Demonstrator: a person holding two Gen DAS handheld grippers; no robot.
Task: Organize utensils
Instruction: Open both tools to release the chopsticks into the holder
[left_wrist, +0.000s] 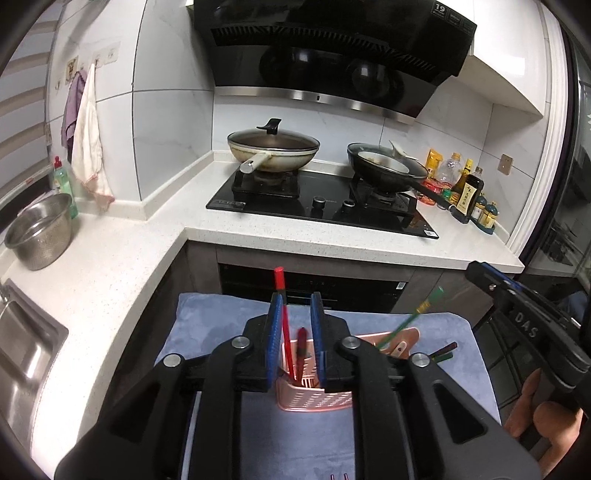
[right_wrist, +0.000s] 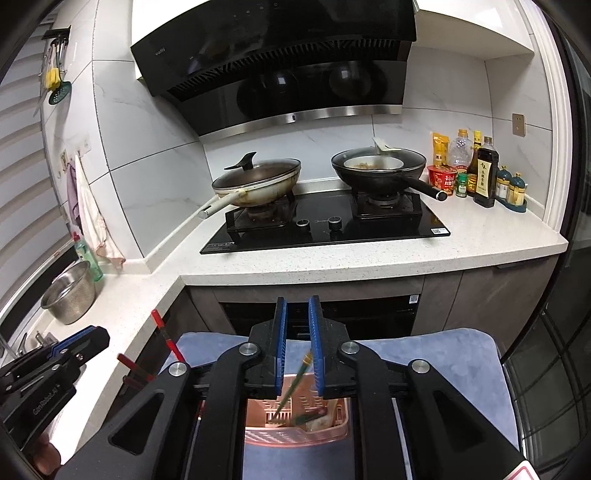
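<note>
Fingers (left_wrist: 317, 332) of the left gripper (left_wrist: 297, 332) stand released around a red chopstick (left_wrist: 284, 321) upright in the pink basket (left_wrist: 314, 400), mid-surface; right gripper (right_wrist: 298, 345) likewise parted around a green chopstick (right_wrist: 295, 384). Next, I judge, lift clear.

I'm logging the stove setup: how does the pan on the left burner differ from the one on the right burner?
The left pan is cream-bodied with a pale handle; the right pan is black with a black handle. The left pan carries a glass lid with a black knob; the right pan has no such knobbed lid and shows a pale bowl inside. Their handles point opposite ways, left and right. Both sit on burners of the black hob.
</note>
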